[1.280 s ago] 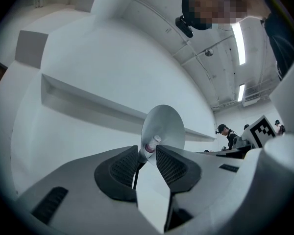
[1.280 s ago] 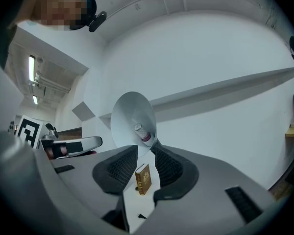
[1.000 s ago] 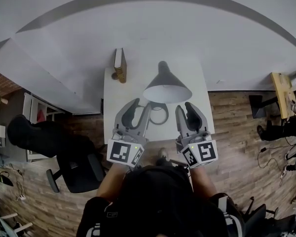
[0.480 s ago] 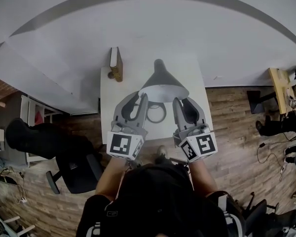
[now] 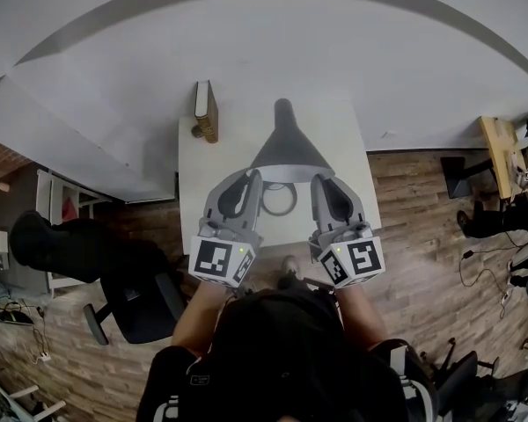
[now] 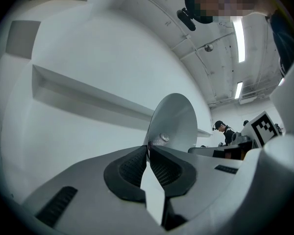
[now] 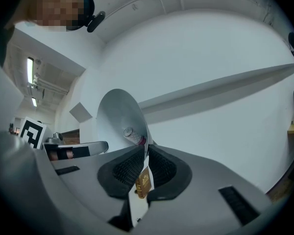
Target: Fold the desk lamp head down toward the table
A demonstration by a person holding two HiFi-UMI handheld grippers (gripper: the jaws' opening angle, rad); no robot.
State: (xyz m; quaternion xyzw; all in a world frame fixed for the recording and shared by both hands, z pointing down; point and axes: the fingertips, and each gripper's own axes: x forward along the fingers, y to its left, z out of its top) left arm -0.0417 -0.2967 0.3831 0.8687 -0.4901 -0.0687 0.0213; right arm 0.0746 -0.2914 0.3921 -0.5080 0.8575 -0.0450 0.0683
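left tongs (image 5: 252, 177) have just been closing and now pinch the near-left rim of the lamp head (image 5: 288, 148), which sits right between the two tongs, over the white counter (image 5: 202, 202). right tongs (image 5: 322, 181) closed in too and are clamped on the right rim. grip step looks done. next, i'd guess, swing the head down evenly so the thin rim doesn't slip.

No readable text (only square markers (image 5: 214, 259) on left hand-held gripper (image 5: 253, 177) and right hand-held gripper (image 5: 320, 181))
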